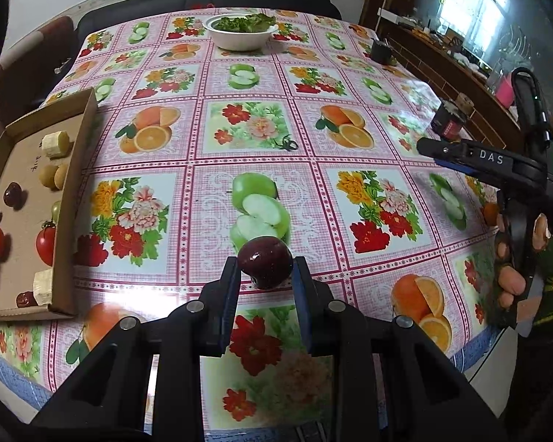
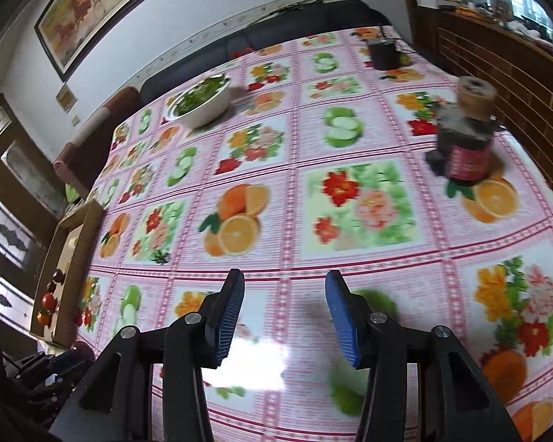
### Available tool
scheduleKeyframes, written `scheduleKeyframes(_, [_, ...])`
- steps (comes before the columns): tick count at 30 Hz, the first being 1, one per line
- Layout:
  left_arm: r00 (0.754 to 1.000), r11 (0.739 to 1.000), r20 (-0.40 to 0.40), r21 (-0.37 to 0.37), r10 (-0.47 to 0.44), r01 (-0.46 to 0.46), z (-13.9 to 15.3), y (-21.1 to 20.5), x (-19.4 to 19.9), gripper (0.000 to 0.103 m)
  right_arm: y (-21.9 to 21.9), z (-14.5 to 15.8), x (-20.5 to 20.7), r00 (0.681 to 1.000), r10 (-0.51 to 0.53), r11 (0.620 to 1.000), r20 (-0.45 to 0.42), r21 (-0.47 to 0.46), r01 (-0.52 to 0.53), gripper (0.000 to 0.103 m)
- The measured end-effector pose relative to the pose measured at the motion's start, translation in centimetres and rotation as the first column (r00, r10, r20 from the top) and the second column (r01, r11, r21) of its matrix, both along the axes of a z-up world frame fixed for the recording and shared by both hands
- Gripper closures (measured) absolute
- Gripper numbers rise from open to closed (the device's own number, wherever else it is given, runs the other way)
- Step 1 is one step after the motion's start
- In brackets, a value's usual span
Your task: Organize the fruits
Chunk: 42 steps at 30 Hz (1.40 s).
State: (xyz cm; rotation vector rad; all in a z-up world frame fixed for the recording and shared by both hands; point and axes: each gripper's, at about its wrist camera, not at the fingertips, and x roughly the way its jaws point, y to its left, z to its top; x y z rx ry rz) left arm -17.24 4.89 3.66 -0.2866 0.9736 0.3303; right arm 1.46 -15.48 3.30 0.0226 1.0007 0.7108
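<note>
My left gripper (image 1: pixel 265 263) is shut on a dark red plum (image 1: pixel 264 262), held above the fruit-print tablecloth (image 1: pixel 239 169) near the table's front edge. A shallow cardboard tray (image 1: pixel 75 191) lies at the left; it holds banana pieces (image 1: pixel 55 143), small yellow-brown fruits, dark red fruits (image 1: pixel 13 195) and tomatoes (image 1: pixel 46 245). My right gripper (image 2: pixel 284 287) hangs open over the cloth with nothing between its blue pads; the left wrist view shows it from the side (image 1: pixel 427 145) at the right, in a person's hand. The tray (image 2: pixel 75 258) appears at the far left of the right wrist view.
A white bowl of greens (image 1: pixel 239 33) stands at the far middle of the table. A dark jar with a red label (image 2: pixel 468 154) stands at the right, and a black pot (image 2: pixel 383 53) sits at the far right corner. A dark sofa lies behind the table.
</note>
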Motion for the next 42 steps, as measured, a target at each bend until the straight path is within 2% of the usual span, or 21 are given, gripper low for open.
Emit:
scheduleKeyframes(9, [0.998, 0.996, 0.037, -0.065, 0.06, -0.057, 0.9, 3.4, -3.3, 0.077, 2.6, 0.8, -0.9, 0.998, 0.065, 0.998, 0.011, 0.025, -0.065, 0.054])
scheduleKeyframes(17, [0.996, 0.994, 0.049, -0.087, 0.072, -0.067, 1.6, 4.6, -6.1, 0.077, 2.0, 0.3, -1.5, 0.996, 0.092, 0.995, -0.003, 0.05, -0.092, 0.054])
scheduleKeyframes(24, [0.999, 0.994, 0.032, -0.101, 0.04, -0.036, 1.0, 3.5, -4.1, 0.077, 0.0, -0.1, 0.1, 1.0, 0.026, 0.998, -0.007, 0.054, -0.025, 0.054])
scheduleKeyframes(29, [0.999, 0.994, 0.047, -0.105, -0.001, 0.006, 1.2, 2.4, -1.6, 0.077, -1.4, 2.4, 2.2, 0.999, -0.016, 0.997, 0.051, 0.081, 0.012, 0.054])
scheduleKeyframes(33, [0.999, 0.993, 0.047, -0.112, -0.026, 0.032, 1.5, 1.8, 0.4, 0.077, -1.9, 5.2, 5.1, 0.993, -0.013, 0.997, 0.119, 0.082, 0.003, 0.054])
scheduleKeyframes(34, [0.998, 0.993, 0.047, -0.111, -0.031, 0.036, 1.7, 1.6, 0.9, 0.077, -2.1, 6.6, 6.7, 0.986, 0.006, 0.998, 0.168, 0.063, -0.017, 0.055])
scheduleKeyframes(36, [0.998, 0.994, 0.047, -0.1, -0.041, 0.046, 2.0, 1.4, 1.8, 0.077, -2.4, 9.0, 10.2, 0.965, 0.043, 0.999, 0.257, -0.008, -0.042, 0.055])
scheduleKeyframes(37, [0.998, 0.995, 0.049, -0.09, -0.045, 0.049, 2.2, 1.3, 2.4, 0.078, -2.6, 9.9, 12.4, 0.955, 0.062, 0.998, 0.29, -0.044, -0.051, 0.051])
scheduleKeyframes(39, [0.998, 0.996, 0.047, -0.076, -0.046, 0.05, 2.5, 0.9, 3.6, 0.078, -2.8, 10.8, 16.8, 0.941, 0.112, 0.99, 0.319, -0.114, -0.08, 0.047])
scheduleKeyframes(40, [0.998, 0.996, 0.047, -0.072, -0.045, 0.048, 2.6, 0.8, 4.2, 0.078, -2.6, 10.9, 20.3, 0.932, 0.129, 0.983, 0.337, -0.17, -0.075, 0.045])
scheduleKeyframes(42, [0.998, 0.997, 0.042, -0.069, -0.037, 0.04, 2.7, 0.6, 5.4, 0.078, -1.9, 9.8, 24.6, 0.929, 0.195, 0.965, 0.313, -0.228, -0.126, 0.045])
